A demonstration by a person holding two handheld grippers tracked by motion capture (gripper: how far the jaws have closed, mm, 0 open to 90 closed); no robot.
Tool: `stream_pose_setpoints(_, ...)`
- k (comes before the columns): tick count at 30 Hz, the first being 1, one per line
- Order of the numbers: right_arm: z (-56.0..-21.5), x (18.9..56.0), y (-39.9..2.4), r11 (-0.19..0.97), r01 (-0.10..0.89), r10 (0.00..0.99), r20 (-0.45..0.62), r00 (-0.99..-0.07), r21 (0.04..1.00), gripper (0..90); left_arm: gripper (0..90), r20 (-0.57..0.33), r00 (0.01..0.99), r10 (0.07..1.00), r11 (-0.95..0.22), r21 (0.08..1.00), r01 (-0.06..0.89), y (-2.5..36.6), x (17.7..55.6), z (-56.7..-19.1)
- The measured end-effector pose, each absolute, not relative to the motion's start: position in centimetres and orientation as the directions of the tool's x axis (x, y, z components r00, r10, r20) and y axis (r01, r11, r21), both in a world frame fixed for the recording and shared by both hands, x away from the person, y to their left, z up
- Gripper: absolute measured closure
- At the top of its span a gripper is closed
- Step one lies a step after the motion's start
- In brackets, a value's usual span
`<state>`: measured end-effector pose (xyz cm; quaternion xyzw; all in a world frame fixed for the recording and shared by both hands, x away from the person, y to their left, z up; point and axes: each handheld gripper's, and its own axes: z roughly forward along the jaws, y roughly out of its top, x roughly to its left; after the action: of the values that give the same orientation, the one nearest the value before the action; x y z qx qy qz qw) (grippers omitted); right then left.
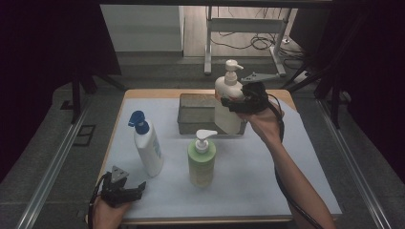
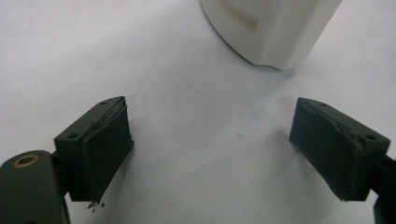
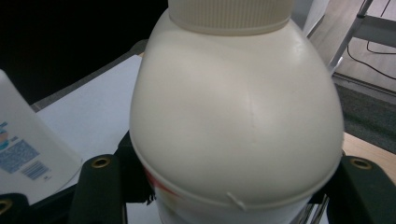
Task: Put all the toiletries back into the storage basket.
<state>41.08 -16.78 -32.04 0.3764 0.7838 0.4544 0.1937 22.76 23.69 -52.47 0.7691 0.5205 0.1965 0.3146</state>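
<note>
Cream pump bottle (image 1: 227,102) clamped in right hand-held gripper (image 1: 237,102), lifted over grey bin (image 1: 196,114); next, lower in. Left hand-held gripper (image 1: 125,191) spread, idle.

The cream-white plastic pump bottle (image 1: 228,102) with a matching white pump head is hanging upright above the far side of the desk (image 1: 248,191), over the front edge of a grey rectangular metal bin (image 1: 196,113). Its rounded shoulder and ribbed collar are showing close up (image 3: 236,121), with a red mark low on its body.
</note>
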Motion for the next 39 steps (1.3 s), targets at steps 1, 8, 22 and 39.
stream_pose_setpoints(1, -32.1, 41.3, -16.6, 0.303, 0.414, 0.768, 0.038, -0.640, 0.858, 37.5, 12.3, -0.025, 0.381, 0.924, -0.260, 0.688, 0.677, 23.7, 22.8, -52.5)
stream_pose_setpoints(8, -32.4, 42.5, -15.4, 0.299, 0.406, 0.776, 0.027, -0.630, 0.863, 37.5, 12.3, -0.024, 0.382, 0.924, -0.263, 0.685, 0.679, 23.7, 22.7, -52.4)
stream_pose_setpoints(22, -33.6, 45.2, -13.0, 0.275, 0.405, 0.797, 0.028, -0.603, 0.872, 37.6, 12.3, -0.024, 0.382, 0.924, -0.263, 0.685, 0.679, 23.7, 22.8, -52.4)
stream_pose_setpoints(39, -35.4, 48.3, -10.6, 0.270, 0.400, 0.820, 0.009, -0.572, 0.876, 37.7, 12.3, -0.025, 0.383, 0.923, -0.264, 0.684, 0.680, 23.7, 22.8, -52.4)
